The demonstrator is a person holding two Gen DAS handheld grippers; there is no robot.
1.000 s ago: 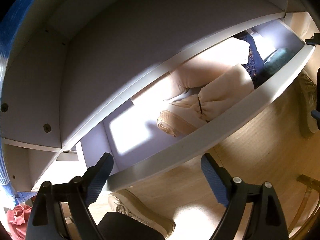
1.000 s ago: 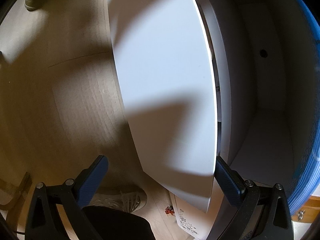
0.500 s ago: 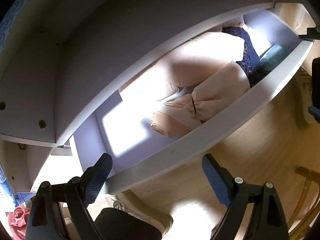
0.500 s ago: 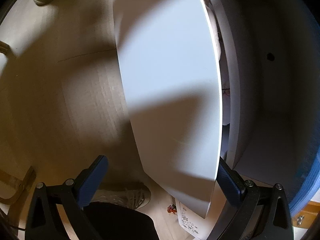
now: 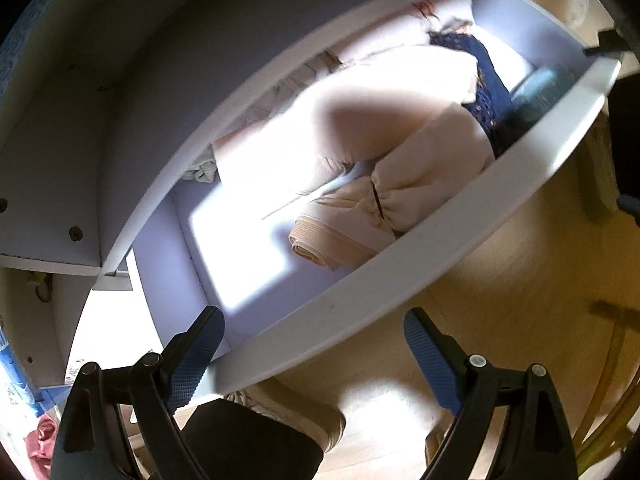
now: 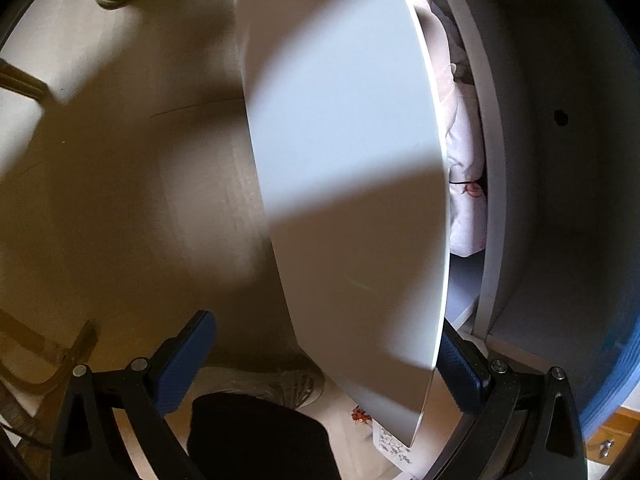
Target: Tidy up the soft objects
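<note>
Drawer: I see the drawer (image 5: 400, 296) pulled out, its white front running from near left to far right across my left view; in the right view that same front (image 6: 348, 160) fills the middle.
Clothes: the beige bundle (image 5: 404, 184) lies inside, just behind the front, long axis along the drawer; a navy garment (image 5: 486, 92) sits at the far right end, pale fabric (image 5: 360, 108) behind.
Left gripper (image 5: 312, 356): jaws wide apart, holding nothing, straddling the front's near left stretch. I judge this the nearer one; the bundle lies ahead and slightly right.
Right gripper (image 6: 326, 364): jaws wide apart around the front's near corner; I cannot tell whether the pads touch it.
Bare spot: drawer floor (image 5: 240, 248), sunlit, left of the bundle.
Writing: none I can read.
</note>
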